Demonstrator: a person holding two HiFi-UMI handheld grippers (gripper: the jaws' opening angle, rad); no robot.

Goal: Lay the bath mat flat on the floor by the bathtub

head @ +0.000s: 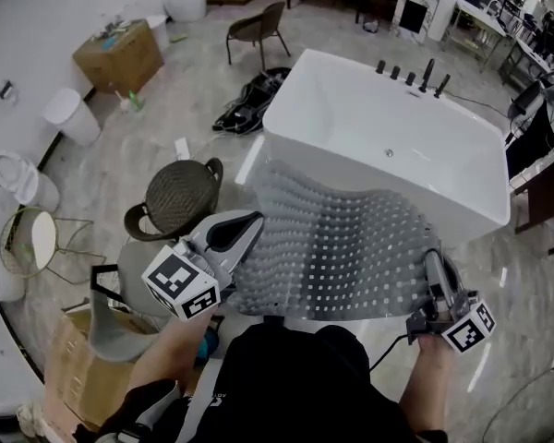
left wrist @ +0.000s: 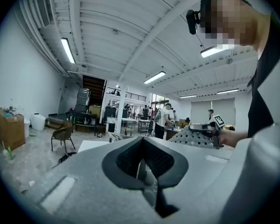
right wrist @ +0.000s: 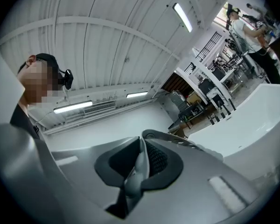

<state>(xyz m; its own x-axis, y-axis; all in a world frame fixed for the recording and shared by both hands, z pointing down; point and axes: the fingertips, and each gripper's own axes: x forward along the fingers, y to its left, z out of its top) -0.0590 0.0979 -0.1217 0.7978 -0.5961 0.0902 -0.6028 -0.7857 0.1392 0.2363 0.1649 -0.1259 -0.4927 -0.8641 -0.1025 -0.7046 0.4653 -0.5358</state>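
The grey, perforated bath mat (head: 342, 257) hangs stretched above the floor (head: 212, 90), just before the white bathtub (head: 351, 109). The left hand-held gripper (head: 249, 233) pinches its left edge, and the right hand-held gripper (head: 436, 270) pinches its right.

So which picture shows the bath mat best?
The head view: nearly the whole bath mat hangs spread between the left tool and right tool. The left gripper view shows a far corner and the pinched edge; the right gripper view shows only the edge in its jaws.
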